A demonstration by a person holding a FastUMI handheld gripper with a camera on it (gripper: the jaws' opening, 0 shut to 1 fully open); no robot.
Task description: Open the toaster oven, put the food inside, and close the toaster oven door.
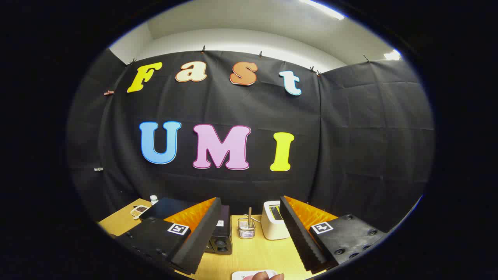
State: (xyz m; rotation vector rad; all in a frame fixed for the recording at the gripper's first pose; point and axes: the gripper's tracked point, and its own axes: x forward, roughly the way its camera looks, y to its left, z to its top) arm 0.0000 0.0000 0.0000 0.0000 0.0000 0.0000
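Toaster oven [221,233], dark box, sits on the worktop [253,252] just beyond the left finger of the hand-held gripper [249,241], mostly hidden behind that finger; two round knobs show at its lower front, can't tell if the door is open or closed from here. Hand-held gripper fingers are spread wide apart, nothing between them but bare worktop, raised above it and pointing at the booth wall. White toaster [272,225] stands beyond the right finger, partly behind it. Small clear glass holder [246,228] with a stick upright in it sits between toaster oven and toaster, ahead of the gap between the fingers. Far left beyond the left finger: small dish [139,210] with dark contents and a small white-capped bottle [154,199] beside it. Near side, below the fingers: white plate edge [253,274] with a person's fingertip [261,276] on it.
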